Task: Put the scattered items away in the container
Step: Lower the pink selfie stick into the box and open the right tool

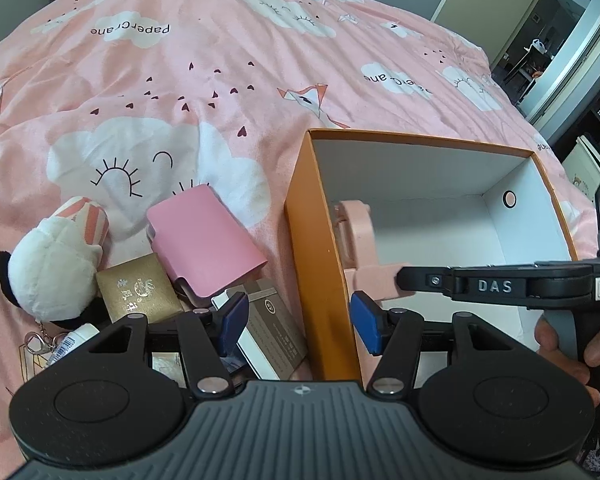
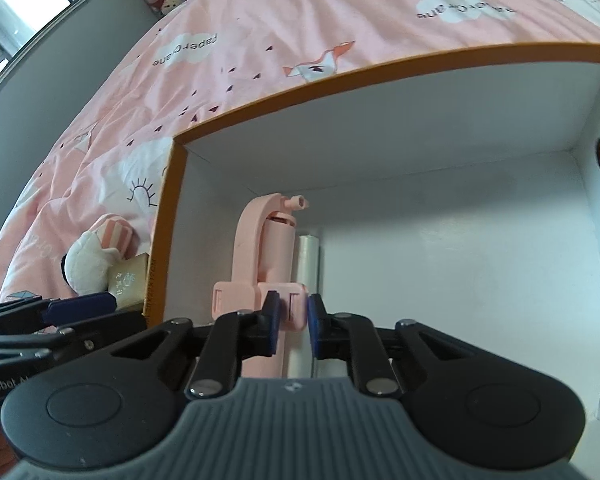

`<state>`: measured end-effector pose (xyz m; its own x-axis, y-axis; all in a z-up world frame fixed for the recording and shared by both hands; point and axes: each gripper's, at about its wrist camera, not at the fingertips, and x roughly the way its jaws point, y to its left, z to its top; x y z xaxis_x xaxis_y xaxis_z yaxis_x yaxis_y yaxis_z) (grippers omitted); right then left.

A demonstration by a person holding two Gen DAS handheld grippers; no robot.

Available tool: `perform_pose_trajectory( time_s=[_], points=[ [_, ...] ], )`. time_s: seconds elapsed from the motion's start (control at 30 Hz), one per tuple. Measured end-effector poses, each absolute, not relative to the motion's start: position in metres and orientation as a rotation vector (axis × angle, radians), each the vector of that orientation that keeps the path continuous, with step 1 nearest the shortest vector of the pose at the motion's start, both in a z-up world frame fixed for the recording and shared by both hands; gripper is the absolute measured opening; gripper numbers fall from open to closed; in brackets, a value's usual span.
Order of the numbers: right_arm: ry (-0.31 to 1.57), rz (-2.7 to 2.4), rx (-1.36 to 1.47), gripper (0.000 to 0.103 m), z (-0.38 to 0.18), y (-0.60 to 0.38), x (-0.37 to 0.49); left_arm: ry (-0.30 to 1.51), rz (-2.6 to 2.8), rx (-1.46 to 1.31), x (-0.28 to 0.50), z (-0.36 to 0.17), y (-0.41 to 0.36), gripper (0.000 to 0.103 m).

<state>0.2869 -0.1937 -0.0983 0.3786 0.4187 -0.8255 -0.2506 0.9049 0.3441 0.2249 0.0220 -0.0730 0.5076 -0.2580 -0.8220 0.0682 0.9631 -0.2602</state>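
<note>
A pink bedspread (image 1: pixel 228 80) printed with white clouds covered the whole bed. On its near right part stood an open box (image 1: pixel 312 240), orange outside and white inside, with a round hole in its right wall. Left of the box lay the scattered things, close together: a white plush toy (image 1: pixel 56 268) with striped pink ears farthest left, a pink case (image 1: pixel 204 240) just right of it and tilted, a small gold box (image 1: pixel 140 292) touching the plush toy's near side, and a brown and white carton (image 1: pixel 268 328) lying against the orange wall. The left gripper (image 1: pixel 300 320) hung with its blue pads apart, one on each side of the box's left wall; whether they pressed on it could not be told. Inside the box, the right gripper (image 2: pixel 292 316) was clamped on the lower block of a pink folding holder (image 2: pixel 266 252), which stood close to the left wall. A pale plastic roll (image 2: pixel 310 256) lay beside it on the right, on the white floor.
</note>
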Motion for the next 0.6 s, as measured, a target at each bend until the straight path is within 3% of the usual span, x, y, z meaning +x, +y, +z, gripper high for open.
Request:
perform_pose_trajectory(
  time_s=[0.2, 0.4, 0.6],
  points=[
    [1.104, 0.424, 0.173, 0.018, -0.101, -0.19, 0.289, 1.016, -0.203, -0.208, 0.224, -0.073, 0.023, 0.066],
    [1.147, 0.387, 0.124, 0.005, -0.109, -0.189, 0.288, 1.021, -0.215, -0.215, 0.226, -0.075, 0.023, 0.066],
    [1.143, 0.451, 0.088, 0.006, -0.108, -0.171, 0.288, 1.027, -0.219, -0.22, 0.225, -0.078, 0.024, 0.066]
  ],
)
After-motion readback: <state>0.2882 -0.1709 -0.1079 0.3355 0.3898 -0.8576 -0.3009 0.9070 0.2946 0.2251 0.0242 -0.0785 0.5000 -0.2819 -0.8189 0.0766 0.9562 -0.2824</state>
